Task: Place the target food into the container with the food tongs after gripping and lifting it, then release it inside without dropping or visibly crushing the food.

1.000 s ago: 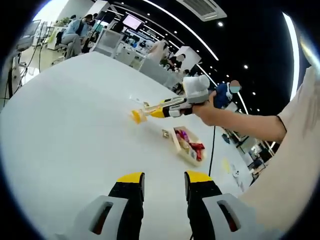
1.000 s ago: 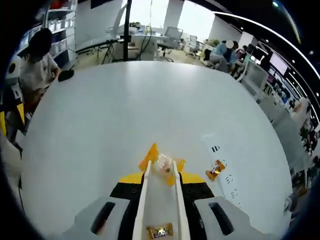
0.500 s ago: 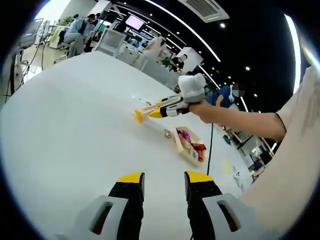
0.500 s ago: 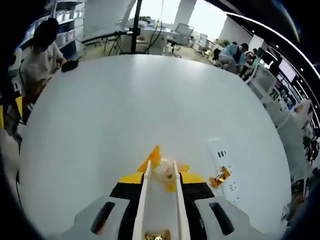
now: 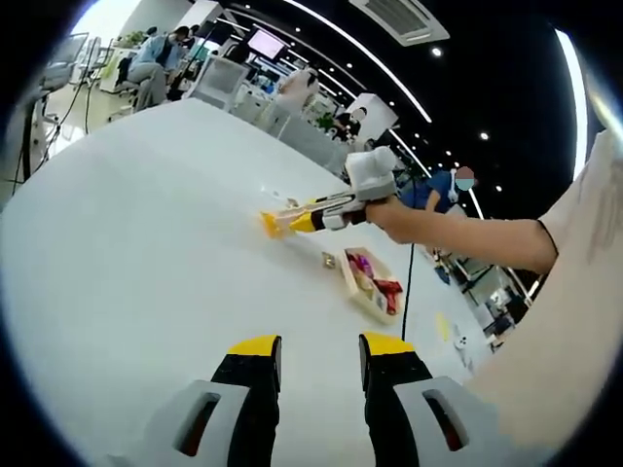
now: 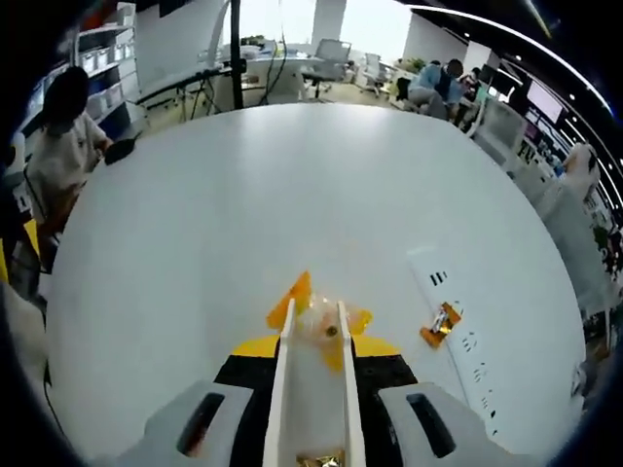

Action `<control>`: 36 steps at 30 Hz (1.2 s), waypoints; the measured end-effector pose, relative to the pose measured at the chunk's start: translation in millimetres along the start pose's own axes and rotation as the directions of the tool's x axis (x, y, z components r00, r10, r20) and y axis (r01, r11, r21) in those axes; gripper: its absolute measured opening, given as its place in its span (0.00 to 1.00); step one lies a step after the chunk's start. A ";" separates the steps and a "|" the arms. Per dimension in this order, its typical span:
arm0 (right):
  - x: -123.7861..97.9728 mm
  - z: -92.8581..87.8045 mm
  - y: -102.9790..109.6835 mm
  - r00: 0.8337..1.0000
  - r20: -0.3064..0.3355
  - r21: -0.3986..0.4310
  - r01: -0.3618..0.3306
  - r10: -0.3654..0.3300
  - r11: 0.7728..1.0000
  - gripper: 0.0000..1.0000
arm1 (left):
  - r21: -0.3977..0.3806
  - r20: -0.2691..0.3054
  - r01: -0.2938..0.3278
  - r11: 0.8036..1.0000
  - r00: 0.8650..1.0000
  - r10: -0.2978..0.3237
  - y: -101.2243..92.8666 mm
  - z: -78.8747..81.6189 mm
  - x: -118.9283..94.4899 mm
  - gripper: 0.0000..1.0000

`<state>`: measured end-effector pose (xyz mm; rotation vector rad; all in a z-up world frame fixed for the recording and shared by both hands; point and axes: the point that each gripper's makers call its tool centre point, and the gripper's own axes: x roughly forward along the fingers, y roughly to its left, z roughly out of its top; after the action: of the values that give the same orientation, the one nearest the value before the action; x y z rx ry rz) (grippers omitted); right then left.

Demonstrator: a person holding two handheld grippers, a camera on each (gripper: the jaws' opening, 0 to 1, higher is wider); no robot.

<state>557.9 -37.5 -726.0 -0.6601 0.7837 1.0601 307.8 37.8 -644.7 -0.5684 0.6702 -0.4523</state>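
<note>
White food tongs (image 6: 311, 389) sit clamped between the jaws of my right gripper (image 6: 313, 352). Their tips pinch a clear-wrapped candy with yellow twisted ends (image 6: 313, 316), low over the white table. In the left gripper view a hand holds the right gripper (image 5: 365, 180), and the tongs reach left to the same candy (image 5: 271, 222). The container (image 5: 343, 276), a shallow pale tray holding several wrapped foods, lies just beyond and right of that candy. My left gripper (image 5: 319, 350) stands open near the table's front, with nothing between its fingers.
A gold-wrapped candy (image 6: 440, 324) lies on a white strip panel (image 6: 467, 360) set in the table, right of the tongs. Another small wrapped piece (image 5: 329, 260) rests beside the container. A seated person (image 6: 63, 146) is at the table's left edge. Chairs and desks stand beyond.
The right gripper has shifted slightly with the candy still pinched in the tongs. The left gripper has stayed still and open.
</note>
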 end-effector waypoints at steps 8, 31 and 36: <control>-8.1 -9.6 7.5 1.000 0.003 0.046 0.021 -0.021 0.999 0.24 | 0.005 0.003 0.004 1.000 1.000 -0.004 -2.8 -1.8 -3.1 0.31; -40.3 -46.9 57.1 0.999 -0.024 0.134 0.040 -0.037 0.990 0.24 | 0.033 0.019 0.043 0.999 0.999 -0.043 -15.4 -5.0 -12.3 0.31; -45.7 -53.6 69.8 0.998 -0.023 0.168 0.060 -0.057 0.984 0.24 | 0.042 0.014 0.053 0.998 0.998 -0.054 -18.2 -7.9 -18.2 0.31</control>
<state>467.5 -78.2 -725.7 -0.5456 0.8554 0.9237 285.9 31.4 -630.4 -0.5508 0.6310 -0.5108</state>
